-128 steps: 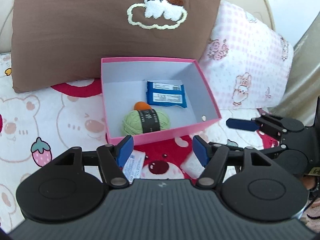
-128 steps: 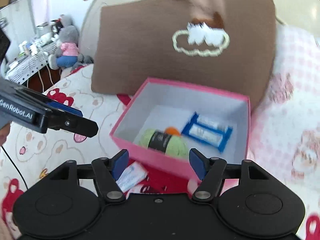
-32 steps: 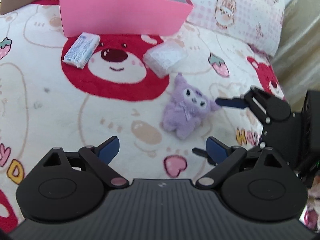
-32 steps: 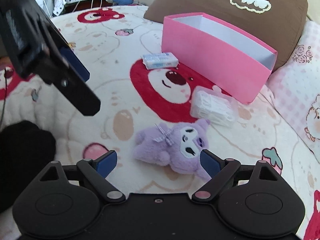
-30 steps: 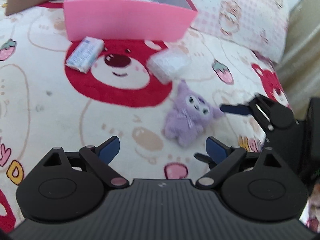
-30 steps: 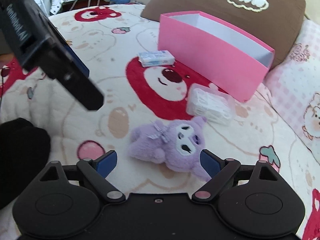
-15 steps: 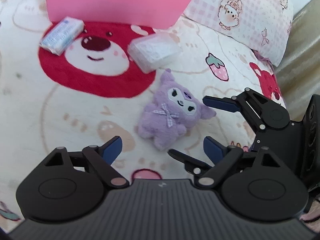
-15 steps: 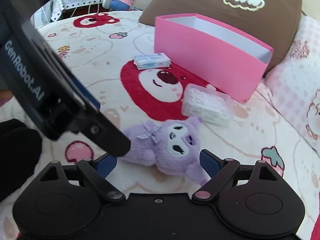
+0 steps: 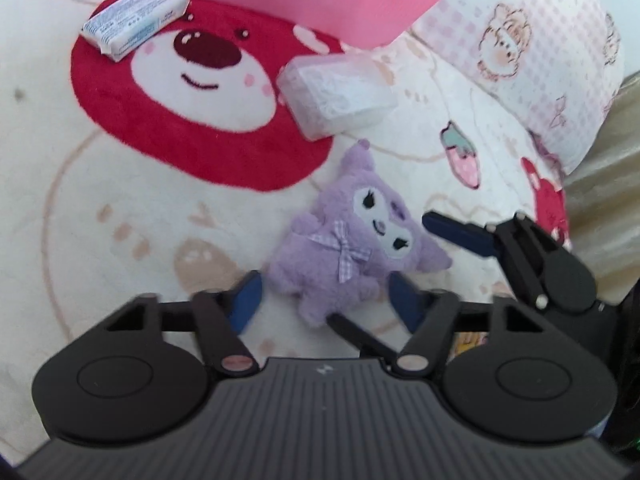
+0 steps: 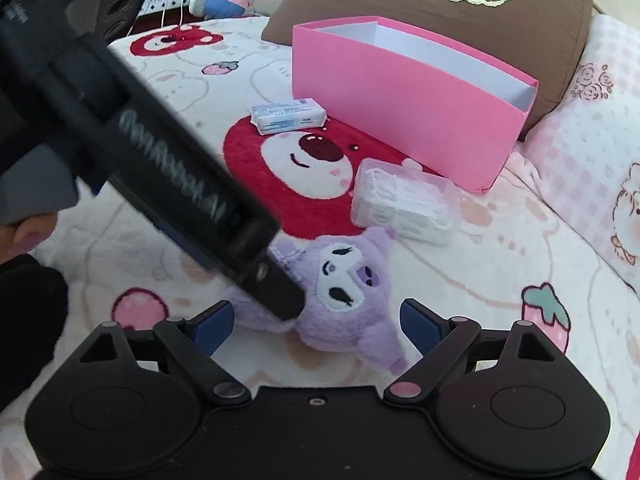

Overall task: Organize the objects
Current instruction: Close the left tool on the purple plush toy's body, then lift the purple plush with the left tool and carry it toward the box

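Left wrist view: the left gripper (image 9: 324, 300) points down at the purple plush toy (image 9: 348, 240) lying on the bed blanket (image 9: 120, 216), its fingers closing with the toy's lower body between them, apparently to lift it; the pads seem not quite pressed in yet. The right gripper (image 10: 316, 318) hangs with fingers wide, the toy's head between them untouched, likely standing by. Beyond the fingertips lie a clear plastic case (image 9: 336, 96), a wrapped tissue pack (image 9: 136, 32) and the pink box (image 10: 404, 100), probably the toy's destination.
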Tool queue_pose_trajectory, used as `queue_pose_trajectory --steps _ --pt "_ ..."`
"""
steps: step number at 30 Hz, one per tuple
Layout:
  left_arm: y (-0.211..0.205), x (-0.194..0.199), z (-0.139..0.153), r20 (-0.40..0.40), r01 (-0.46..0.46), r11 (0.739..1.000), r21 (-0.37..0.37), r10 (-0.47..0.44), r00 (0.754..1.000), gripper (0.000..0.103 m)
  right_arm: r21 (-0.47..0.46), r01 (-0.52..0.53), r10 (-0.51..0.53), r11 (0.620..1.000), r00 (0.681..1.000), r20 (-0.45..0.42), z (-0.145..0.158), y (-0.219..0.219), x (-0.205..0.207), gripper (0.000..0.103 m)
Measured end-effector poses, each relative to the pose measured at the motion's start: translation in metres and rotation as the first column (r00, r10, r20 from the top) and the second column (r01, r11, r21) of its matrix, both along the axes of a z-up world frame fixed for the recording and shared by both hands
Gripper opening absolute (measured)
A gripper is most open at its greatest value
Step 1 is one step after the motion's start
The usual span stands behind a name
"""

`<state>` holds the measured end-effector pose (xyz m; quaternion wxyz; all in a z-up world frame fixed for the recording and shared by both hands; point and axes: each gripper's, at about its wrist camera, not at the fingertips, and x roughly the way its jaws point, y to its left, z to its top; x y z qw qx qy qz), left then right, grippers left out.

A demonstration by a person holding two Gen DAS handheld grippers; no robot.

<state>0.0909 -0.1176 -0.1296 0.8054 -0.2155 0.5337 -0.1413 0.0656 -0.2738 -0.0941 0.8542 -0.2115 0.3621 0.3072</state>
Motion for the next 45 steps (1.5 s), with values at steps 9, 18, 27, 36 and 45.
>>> queue_pose_trajectory --steps 9,18,27,36,45 --pt "0.007 0.004 -0.004 -0.019 -0.014 1.0 -0.015 0.014 1.0 0.042 0.082 0.084 -0.076 0.993 0.993 -0.094 -0.005 0.003 0.013 0.091" --pt "0.02 0.007 -0.01 -0.025 -0.068 0.994 -0.089 0.066 0.998 0.04 0.129 0.279 -0.256 0.952 0.952 -0.168 -0.009 0.01 0.02 0.09" --pt "0.062 0.011 0.005 0.031 -0.131 0.986 -0.107 0.135 0.99 0.041 0.272 0.388 -0.354 0.881 0.92 -0.166 0.001 0.04 0.018 0.083" --pt "0.08 -0.001 0.008 0.064 -0.099 0.995 -0.016 0.1 0.993 0.04 0.261 0.386 -0.347 0.885 0.92 -0.183 -0.004 0.071 0.008 0.083" --pt "0.097 -0.005 0.005 0.082 -0.098 0.995 -0.035 0.101 0.992 0.039 0.203 0.381 -0.336 0.902 0.914 -0.225 -0.015 0.085 -0.007 0.083"
